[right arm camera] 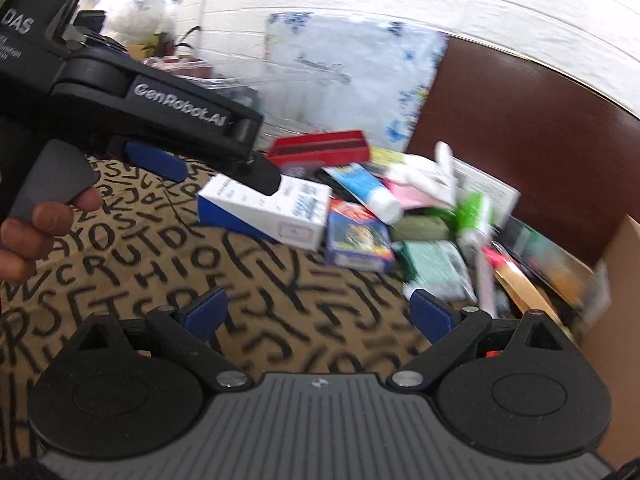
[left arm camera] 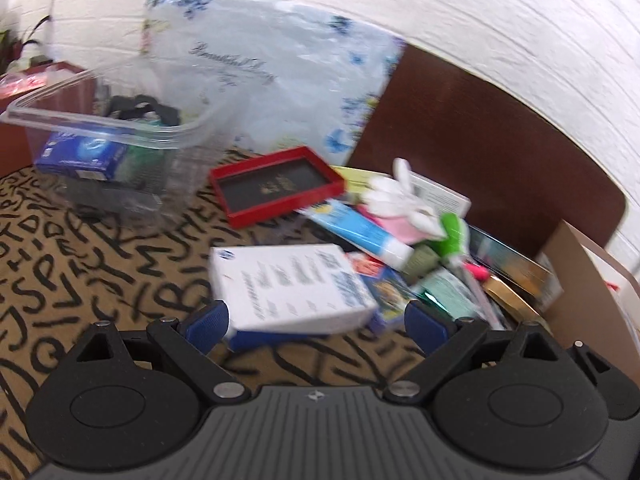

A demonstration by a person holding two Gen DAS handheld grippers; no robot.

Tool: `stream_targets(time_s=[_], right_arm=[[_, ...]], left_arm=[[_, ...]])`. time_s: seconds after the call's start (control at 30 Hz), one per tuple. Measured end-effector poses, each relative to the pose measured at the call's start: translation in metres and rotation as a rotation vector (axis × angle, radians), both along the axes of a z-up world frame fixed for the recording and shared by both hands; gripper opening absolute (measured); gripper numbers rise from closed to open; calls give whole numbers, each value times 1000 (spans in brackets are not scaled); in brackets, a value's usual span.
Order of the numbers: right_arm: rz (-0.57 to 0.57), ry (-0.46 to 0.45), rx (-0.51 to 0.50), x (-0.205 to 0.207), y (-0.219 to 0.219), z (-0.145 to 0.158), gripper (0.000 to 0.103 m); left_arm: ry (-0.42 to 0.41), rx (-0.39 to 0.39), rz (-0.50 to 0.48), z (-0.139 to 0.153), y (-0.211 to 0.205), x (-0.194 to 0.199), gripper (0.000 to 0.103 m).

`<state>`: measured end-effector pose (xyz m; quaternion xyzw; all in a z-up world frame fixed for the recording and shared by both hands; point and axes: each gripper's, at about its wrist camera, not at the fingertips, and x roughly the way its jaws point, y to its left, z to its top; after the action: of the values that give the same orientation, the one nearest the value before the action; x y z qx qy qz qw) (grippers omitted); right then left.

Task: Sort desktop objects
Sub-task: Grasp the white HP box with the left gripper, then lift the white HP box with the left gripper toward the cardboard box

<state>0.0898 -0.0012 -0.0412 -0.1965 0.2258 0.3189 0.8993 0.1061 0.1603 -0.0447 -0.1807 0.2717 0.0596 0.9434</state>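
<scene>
Left gripper (left arm camera: 316, 320) spread wide around the near end of a white-and-blue box (left arm camera: 294, 292), pads apart from it, box tilted on the letter-patterned counter (left arm camera: 100, 248) beside a clutter pile, right gripper (right arm camera: 318, 312) released over bare cloth, clear plastic bin (left arm camera: 108, 136) behind.

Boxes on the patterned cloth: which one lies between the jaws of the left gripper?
The white box with blue sides, between the open jaws of the left gripper. The red tray and small colourful box lie farther away.

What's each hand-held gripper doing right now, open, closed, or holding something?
Left hand-held gripper: open, fingers astride the white and blue box, not clamped on it.
Right hand-held gripper: open, holding nothing, above the lettered tablecloth.
</scene>
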Motion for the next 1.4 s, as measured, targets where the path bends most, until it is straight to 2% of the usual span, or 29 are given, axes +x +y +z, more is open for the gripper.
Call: stream_targets(time_s=[0.13, 0.23, 0.3, 0.33, 0.43, 0.47, 0.5, 0.73, 0.93, 1.07, 1.23, 1.4], right_arm=[[58, -4, -25, 22, 22, -5, 94], [81, 3, -37, 42, 35, -11, 85], [87, 11, -52, 55, 43, -17, 84], [88, 14, -59, 61, 47, -20, 82], [118, 17, -67, 71, 57, -26, 78], [128, 12, -69, 73, 59, -27, 77], [141, 8, -73, 74, 62, -28, 76], [109, -12, -108, 62, 60, -25, 55], [133, 23, -119, 19, 32, -24, 52], [119, 73, -101, -12, 0, -21, 52], [30, 114, -73, -48, -50, -18, 52], [-86, 132, -36, -73, -93, -19, 52]], left_arm=[[-3, -43, 37, -6, 21, 12, 97], [-2, -72, 45, -12, 32, 20, 96], [1, -91, 42, -18, 37, 25, 94], [6, -106, 42, -21, 40, 28, 91], [27, -167, 32, -33, 47, 36, 70], [40, -179, 35, -37, 48, 38, 67], [40, -185, 34, -40, 49, 39, 68], [33, -140, 13, -36, 38, 30, 67], [47, -88, -57, -29, 12, 6, 67], [66, -112, -139, -34, -10, -12, 67], [93, -116, -281, -37, -57, -23, 67], [104, -48, -409, -33, -108, -28, 70]])
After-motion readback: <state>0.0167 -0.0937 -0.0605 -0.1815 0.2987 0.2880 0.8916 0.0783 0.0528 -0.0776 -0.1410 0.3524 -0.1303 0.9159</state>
